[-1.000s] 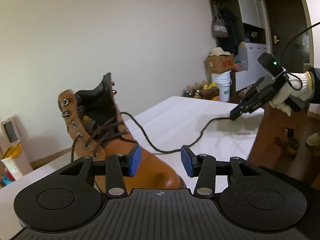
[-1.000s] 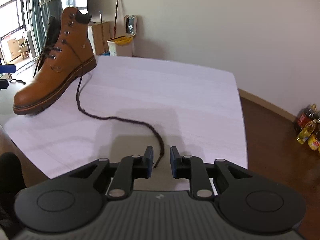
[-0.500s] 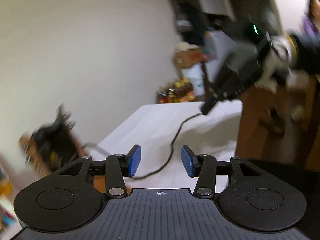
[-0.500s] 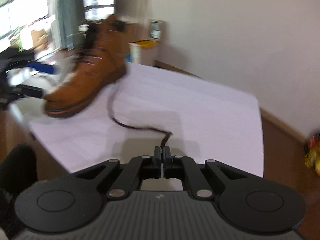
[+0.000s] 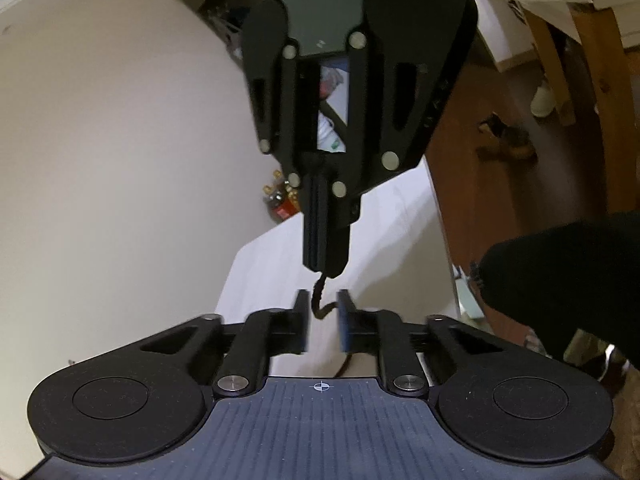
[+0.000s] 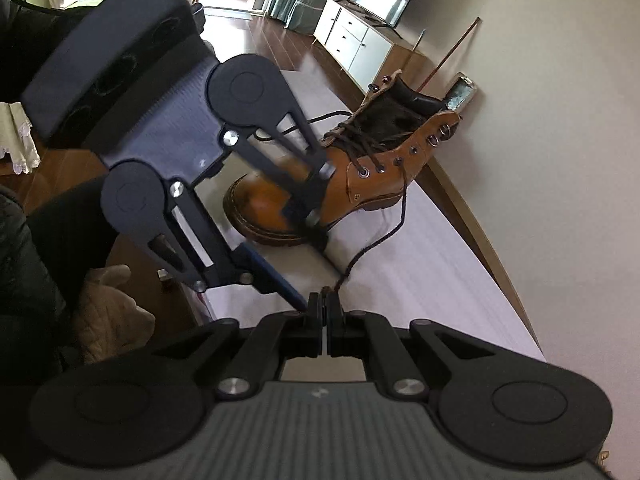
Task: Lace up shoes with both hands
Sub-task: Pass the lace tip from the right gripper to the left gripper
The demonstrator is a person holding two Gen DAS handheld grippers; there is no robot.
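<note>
A: Right hand-held gripper [image 6: 324, 304] pinches the lace [image 6: 384, 236] tip above the worktop [image 6: 432, 280]; boot [image 6: 340, 184] stands beyond.

B: Left hand-held gripper [image 5: 323, 312] closing around it, not yet pressing. Limp cord; grip near the end.

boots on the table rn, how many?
1. The brown boot stands on its sole toward the far end of the table, near the wall. Part of the table is hidden in both views, so another may be out of sight.
</note>
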